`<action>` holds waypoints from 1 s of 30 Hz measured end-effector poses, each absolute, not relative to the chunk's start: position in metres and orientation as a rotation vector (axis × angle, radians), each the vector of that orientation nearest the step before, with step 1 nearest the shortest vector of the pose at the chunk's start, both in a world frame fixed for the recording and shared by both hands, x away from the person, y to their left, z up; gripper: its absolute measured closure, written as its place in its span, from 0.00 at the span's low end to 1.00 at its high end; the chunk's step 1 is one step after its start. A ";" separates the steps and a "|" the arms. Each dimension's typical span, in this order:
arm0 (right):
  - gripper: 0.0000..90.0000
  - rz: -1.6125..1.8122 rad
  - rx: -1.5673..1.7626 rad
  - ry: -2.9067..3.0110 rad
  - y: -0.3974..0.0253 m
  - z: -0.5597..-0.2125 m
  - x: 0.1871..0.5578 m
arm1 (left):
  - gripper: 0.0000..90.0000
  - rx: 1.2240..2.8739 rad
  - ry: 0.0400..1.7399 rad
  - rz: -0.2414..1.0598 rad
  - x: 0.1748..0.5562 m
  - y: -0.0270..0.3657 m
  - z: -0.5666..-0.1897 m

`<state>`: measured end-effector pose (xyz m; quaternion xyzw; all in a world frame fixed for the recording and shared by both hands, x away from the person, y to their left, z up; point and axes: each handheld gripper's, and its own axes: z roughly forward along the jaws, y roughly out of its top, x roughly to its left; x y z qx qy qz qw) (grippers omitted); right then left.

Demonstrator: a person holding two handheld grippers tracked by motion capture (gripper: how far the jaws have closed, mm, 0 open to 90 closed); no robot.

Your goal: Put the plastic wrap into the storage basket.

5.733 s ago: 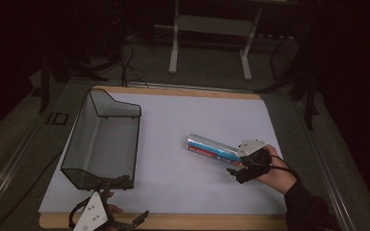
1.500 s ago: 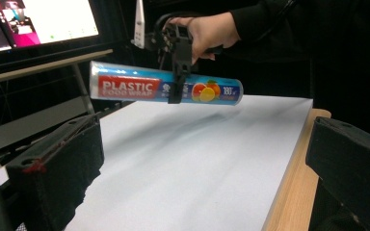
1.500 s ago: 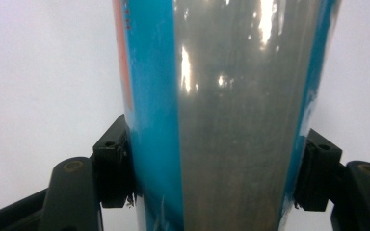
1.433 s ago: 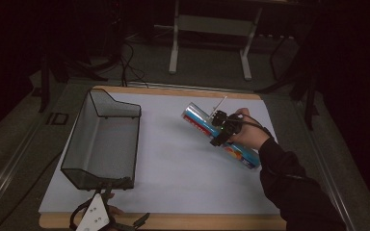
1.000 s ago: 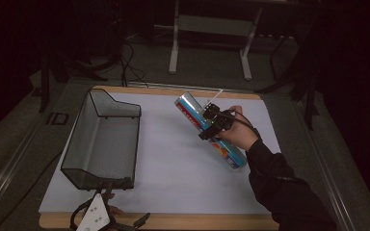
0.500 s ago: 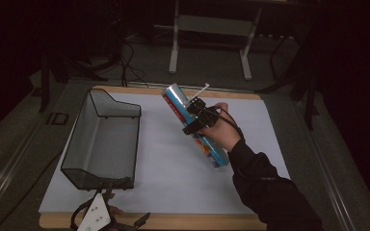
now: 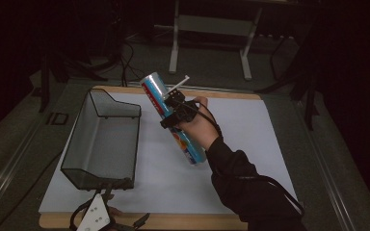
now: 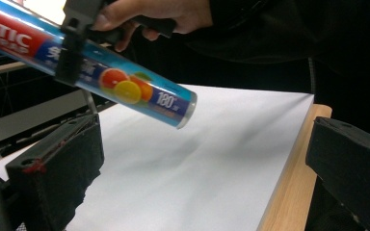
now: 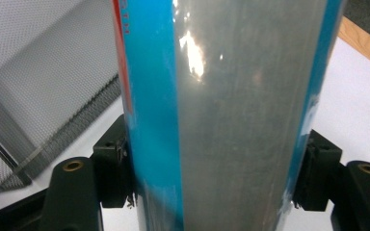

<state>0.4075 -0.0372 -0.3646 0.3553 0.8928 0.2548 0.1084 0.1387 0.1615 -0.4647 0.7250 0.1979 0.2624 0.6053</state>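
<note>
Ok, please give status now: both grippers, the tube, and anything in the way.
Right gripper shut on plastic wrap tube, lifted and tilted beside mesh basket. Left gripper open, at table's near edge. White sheet bare under tube.

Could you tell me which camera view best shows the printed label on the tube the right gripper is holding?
The left gripper view: the tube shows fruit pictures and "180" sharply. The high view shows its whole length, print too small. The right gripper view shows its glossy side clamped between the jaws.
</note>
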 end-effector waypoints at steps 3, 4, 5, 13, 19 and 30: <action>0.35 0.766 1.049 2.619 -0.029 -0.363 0.406 | 0.01 1.674 0.449 0.597 0.138 0.161 -0.464; 0.35 0.774 1.052 2.614 -0.025 -0.362 0.406 | 0.01 1.677 0.450 0.600 0.137 0.161 -0.465; 0.35 0.774 1.052 2.614 -0.025 -0.362 0.406 | 0.01 1.677 0.450 0.600 0.137 0.161 -0.465; 0.35 0.853 1.079 2.611 0.010 -0.352 0.402 | 0.01 1.700 0.469 0.628 0.137 0.160 -0.465; 0.35 0.914 1.083 2.588 0.032 -0.342 0.400 | 0.01 1.694 0.468 0.630 0.136 0.160 -0.465; 0.35 1.042 1.126 2.564 0.075 -0.332 0.397 | 0.01 1.669 0.473 0.640 0.134 0.162 -0.463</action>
